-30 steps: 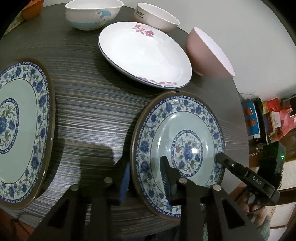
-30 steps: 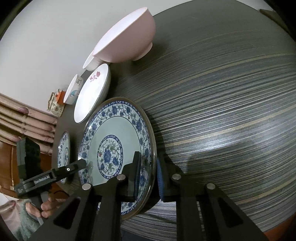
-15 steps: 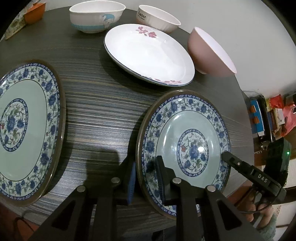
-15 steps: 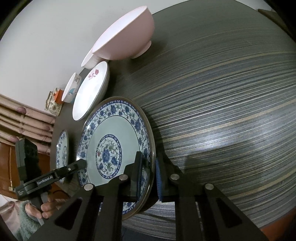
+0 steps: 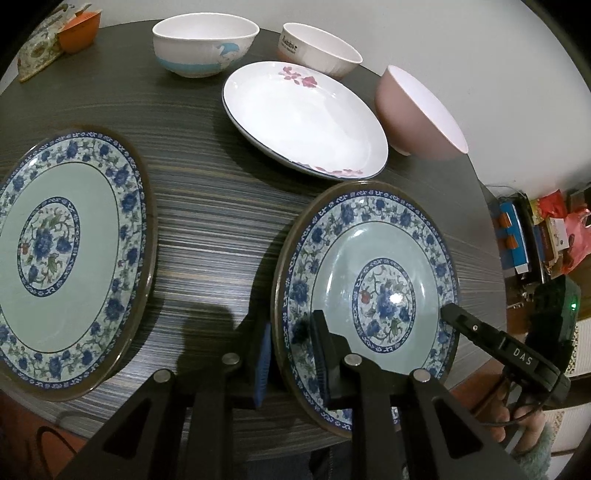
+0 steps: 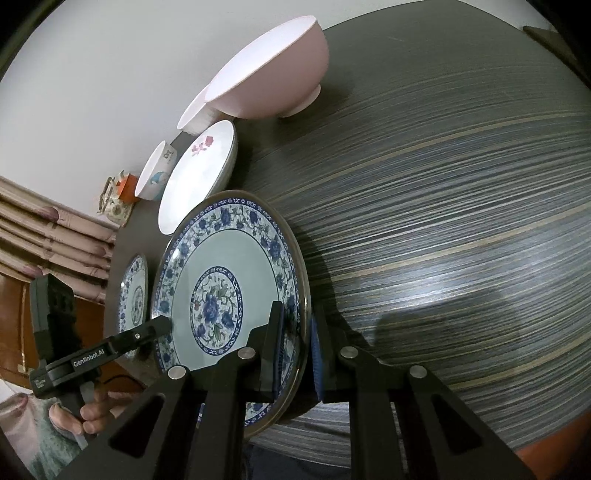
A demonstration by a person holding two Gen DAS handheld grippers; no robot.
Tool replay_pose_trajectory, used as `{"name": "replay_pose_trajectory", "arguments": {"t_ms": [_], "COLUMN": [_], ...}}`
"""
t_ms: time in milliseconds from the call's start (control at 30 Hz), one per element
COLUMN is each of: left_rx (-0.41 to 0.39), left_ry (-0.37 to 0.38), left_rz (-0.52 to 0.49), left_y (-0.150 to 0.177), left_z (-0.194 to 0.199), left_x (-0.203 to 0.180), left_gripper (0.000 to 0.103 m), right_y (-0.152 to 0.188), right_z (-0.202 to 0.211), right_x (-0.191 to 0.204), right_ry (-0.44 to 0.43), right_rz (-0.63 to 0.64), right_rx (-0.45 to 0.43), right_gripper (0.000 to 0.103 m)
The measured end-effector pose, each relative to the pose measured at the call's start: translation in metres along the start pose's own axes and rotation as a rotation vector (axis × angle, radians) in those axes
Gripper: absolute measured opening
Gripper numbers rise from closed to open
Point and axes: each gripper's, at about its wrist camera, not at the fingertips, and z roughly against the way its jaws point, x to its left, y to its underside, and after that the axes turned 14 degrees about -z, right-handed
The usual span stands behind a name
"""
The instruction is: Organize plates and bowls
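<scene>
A blue-flowered plate is held between both grippers above the dark striped table. My left gripper is shut on its left rim. My right gripper is shut on its opposite rim; this plate fills the right wrist view's left half. A second matching blue-flowered plate lies on the table to the left, also visible in the right wrist view. Behind are a white plate with pink flowers, a pink bowl, a white bowl with a blue picture and a cream bowl.
An orange cup and a patterned box sit at the table's far left edge. A white wall stands behind the bowls. Shelves with packets are past the table's right edge. Bare striped tabletop spreads right of the held plate.
Both grippers have closed on the plate's rims and the plate has risen and tilted off the table. The left view has pulled back a little, showing more of the left plate.
</scene>
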Motion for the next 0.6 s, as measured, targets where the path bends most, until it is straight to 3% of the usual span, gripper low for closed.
{"name": "replay_pose_trajectory", "arguments": {"t_ms": [600], "left_rx": [-0.069], "left_ry": [-0.017], "left_rz": [0.016], "left_y": [-0.001], "left_z": [0.025], "left_x": [0.019], "left_gripper": [0.020], "right_y": [0.017], "right_z": [0.001], "right_x": [0.023], "right_ry": [-0.008], "right_rz": [0.031], "right_rx": [-0.009], "right_gripper": [0.014]}}
